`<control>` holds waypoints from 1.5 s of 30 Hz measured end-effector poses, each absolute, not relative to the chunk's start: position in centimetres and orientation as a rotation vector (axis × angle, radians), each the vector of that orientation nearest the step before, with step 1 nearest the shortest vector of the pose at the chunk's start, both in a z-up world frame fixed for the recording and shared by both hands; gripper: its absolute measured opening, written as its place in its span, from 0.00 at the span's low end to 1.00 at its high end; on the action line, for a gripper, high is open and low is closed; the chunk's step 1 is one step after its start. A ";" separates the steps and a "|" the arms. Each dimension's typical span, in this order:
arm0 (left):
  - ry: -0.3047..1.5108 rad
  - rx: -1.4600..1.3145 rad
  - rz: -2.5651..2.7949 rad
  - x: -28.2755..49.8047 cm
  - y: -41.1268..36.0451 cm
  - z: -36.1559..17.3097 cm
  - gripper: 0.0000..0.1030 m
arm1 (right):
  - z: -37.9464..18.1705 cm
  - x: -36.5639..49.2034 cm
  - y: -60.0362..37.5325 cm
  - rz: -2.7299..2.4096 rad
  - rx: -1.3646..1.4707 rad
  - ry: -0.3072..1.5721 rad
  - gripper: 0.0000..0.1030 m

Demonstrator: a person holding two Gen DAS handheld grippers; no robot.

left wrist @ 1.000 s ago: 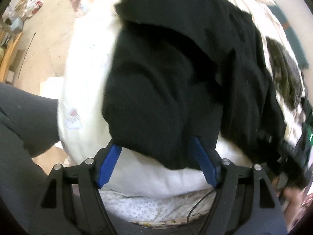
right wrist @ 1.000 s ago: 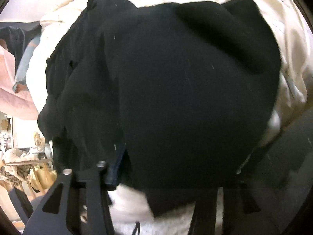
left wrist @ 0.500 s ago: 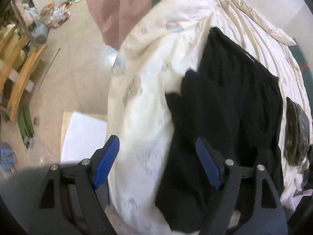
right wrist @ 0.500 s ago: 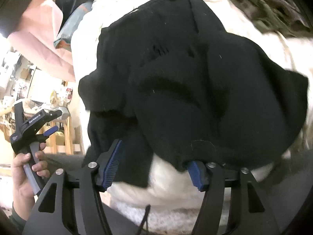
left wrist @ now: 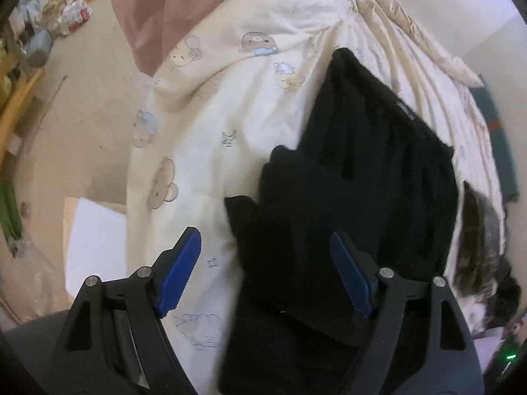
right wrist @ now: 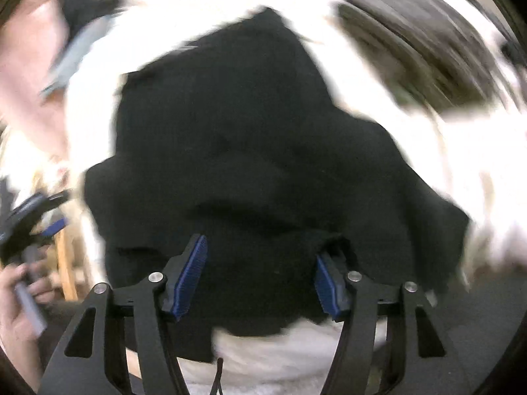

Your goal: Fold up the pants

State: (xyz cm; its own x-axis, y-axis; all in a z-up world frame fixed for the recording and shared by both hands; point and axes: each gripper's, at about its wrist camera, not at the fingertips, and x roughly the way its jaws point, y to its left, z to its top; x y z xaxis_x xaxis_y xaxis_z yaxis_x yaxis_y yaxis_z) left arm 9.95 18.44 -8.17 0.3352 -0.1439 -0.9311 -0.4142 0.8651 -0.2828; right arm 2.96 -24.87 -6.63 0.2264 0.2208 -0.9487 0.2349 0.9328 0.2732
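Observation:
The black pants [left wrist: 362,191] lie bunched and partly folded on a cream quilt [left wrist: 230,105] printed with little bears. My left gripper [left wrist: 263,233] hovers open over the pants' left edge, one blue pad above the quilt and the other above the black cloth, and it holds nothing. In the blurred right wrist view the pants [right wrist: 250,138] fill the middle. My right gripper [right wrist: 262,250] stands open just above their near edge, with black cloth under the gap but not pinched. The left gripper [right wrist: 33,220] also shows there at the far left, held by a hand [right wrist: 19,283].
A dark mottled garment [left wrist: 477,230] lies on the quilt right of the pants, also seen as the mottled garment [right wrist: 411,52]. A pink cloth [left wrist: 164,10] hangs at the quilt's far edge. Left of the bed are the floor, a white board [left wrist: 95,240] and wooden furniture [left wrist: 19,98].
Both grippers have drawn back and up from the pants. The left one has shifted left, so quilt and floor now show. The right view has become blurred and the pants look smaller.

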 end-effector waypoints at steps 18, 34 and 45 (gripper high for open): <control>1.179 -0.520 0.207 9.8 18.6 -6.4 0.76 | -4.0 0.9 -17.4 0.353 0.501 1.437 0.62; 1.102 -0.629 0.347 9.0 24.1 -5.6 0.76 | -12.3 7.5 -1.0 0.565 -0.654 1.223 0.05; 1.061 -0.703 0.371 8.7 26.0 -4.8 0.76 | -1.8 17.7 -4.7 0.613 -0.424 1.125 0.03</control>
State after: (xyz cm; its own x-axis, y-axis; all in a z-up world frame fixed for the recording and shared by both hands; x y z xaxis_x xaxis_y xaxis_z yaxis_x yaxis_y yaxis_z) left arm 8.72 26.03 -4.85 0.4557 -0.0497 -0.8888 -0.5930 0.7277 -0.3447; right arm 17.71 -4.67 -1.80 0.2966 0.2386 -0.9247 -0.6478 0.7617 -0.0113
